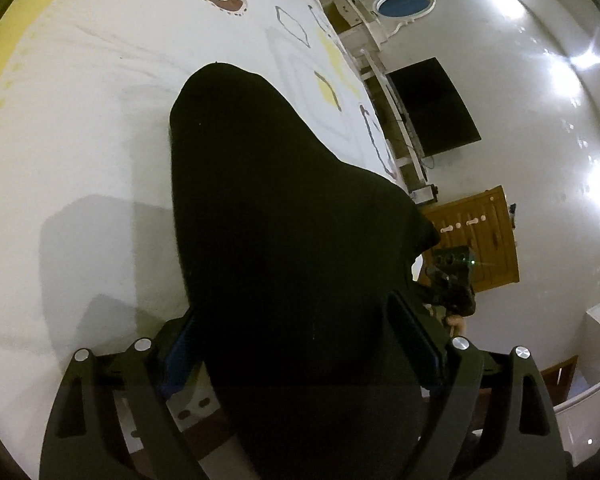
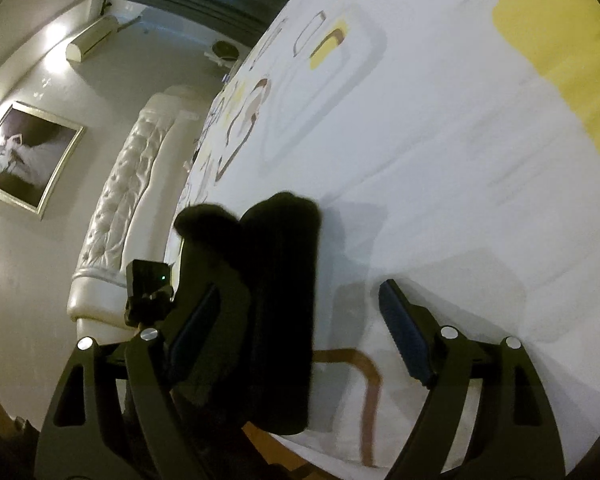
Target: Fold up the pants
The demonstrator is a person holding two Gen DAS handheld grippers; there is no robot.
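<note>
The black pants (image 1: pixel 276 216) lie bunched on the white patterned bedsheet (image 1: pixel 80 120). In the left wrist view my left gripper (image 1: pixel 300 344) has its jaws wide apart with the dark cloth lying between them. In the right wrist view the pants (image 2: pixel 276 300) form a folded dark bundle near the bed's edge. My right gripper (image 2: pixel 300 324) is open, its left finger (image 2: pixel 196 328) against the bundle and its right finger (image 2: pixel 404 336) over bare sheet. The right gripper (image 1: pixel 452 280) also shows in the left wrist view, beyond the cloth.
The bed has a white tufted headboard (image 2: pixel 120 200). A framed picture (image 2: pixel 24 156) hangs on the wall. A dark TV (image 1: pixel 436 108), a wooden door (image 1: pixel 476 236) and a white shelf (image 1: pixel 380 20) stand beyond the bed's edge. Bare sheet spreads on both sides of the pants.
</note>
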